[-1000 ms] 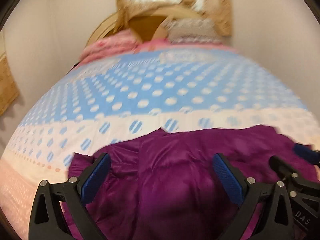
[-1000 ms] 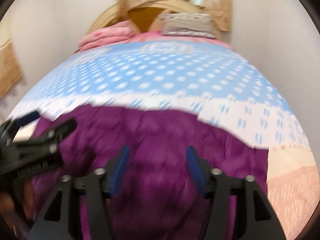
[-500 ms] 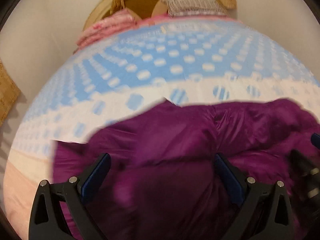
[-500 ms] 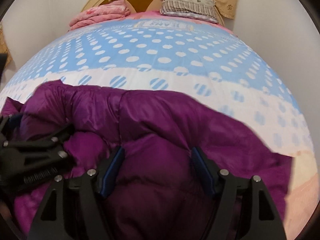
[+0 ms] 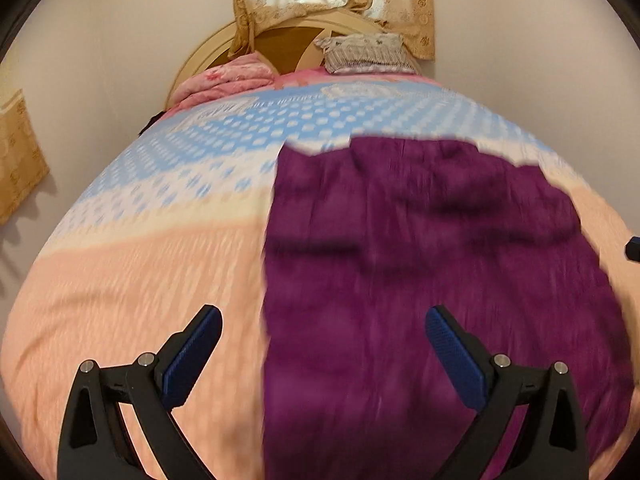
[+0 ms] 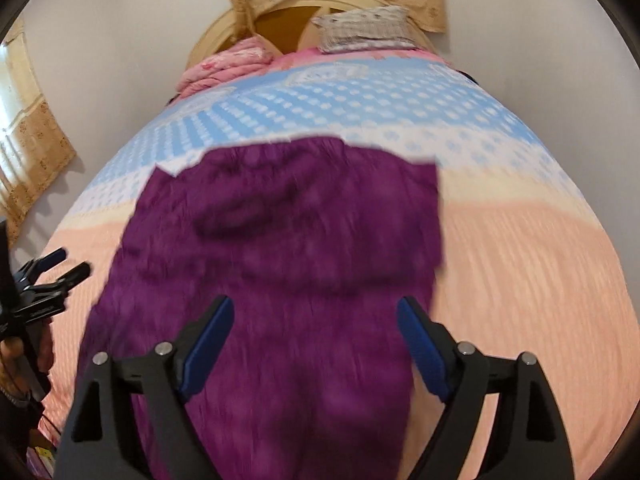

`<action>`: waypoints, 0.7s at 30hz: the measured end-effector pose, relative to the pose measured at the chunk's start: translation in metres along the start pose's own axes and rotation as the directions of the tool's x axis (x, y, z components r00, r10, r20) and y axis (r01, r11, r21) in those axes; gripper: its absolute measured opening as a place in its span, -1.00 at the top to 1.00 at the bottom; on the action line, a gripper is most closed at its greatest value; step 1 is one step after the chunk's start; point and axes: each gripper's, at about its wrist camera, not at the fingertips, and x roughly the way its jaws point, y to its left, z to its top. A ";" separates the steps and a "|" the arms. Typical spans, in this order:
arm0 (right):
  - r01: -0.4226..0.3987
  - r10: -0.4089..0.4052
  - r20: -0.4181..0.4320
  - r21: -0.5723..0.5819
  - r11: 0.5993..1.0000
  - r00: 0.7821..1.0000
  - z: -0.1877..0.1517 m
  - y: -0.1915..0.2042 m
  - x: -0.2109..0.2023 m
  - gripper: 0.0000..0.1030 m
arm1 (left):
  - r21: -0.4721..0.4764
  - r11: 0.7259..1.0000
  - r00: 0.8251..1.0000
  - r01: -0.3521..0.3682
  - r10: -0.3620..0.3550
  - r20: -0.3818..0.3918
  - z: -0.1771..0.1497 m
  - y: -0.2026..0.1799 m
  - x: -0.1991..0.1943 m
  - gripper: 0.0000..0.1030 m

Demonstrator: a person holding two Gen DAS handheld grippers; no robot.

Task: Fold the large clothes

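a purple coat (image 6: 280,264) lies in the middle on the bed (image 6: 540,280). the left gripper (image 5: 320,344) has its fingers wide apart, holding nothing. the right gripper (image 6: 316,332) is opening its fingers, holding nothing.

text: none legible | labels: none | frames: motion-blurred

left wrist: above bed (image 5: 120,280), facing headboard | right wrist: same (shared bed)
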 end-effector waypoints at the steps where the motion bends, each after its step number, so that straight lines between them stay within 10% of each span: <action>1: 0.020 -0.020 -0.009 0.017 1.000 1.000 -0.020 -0.002 -0.004 -0.70 | 0.002 1.000 1.000 -0.004 0.004 -0.009 -0.014 0.000 -0.003 -0.97; 9: 0.079 -0.062 -0.122 0.145 0.986 0.991 -0.132 -0.015 -0.017 -0.70 | -0.086 0.996 0.992 0.016 -0.026 -0.123 -0.126 0.011 -0.028 -0.97; 21: 0.098 -0.080 -0.166 0.100 0.990 0.983 -0.170 0.004 -0.018 -0.70 | -0.082 0.995 0.995 0.054 -0.061 -0.083 -0.148 -0.005 -0.045 -0.97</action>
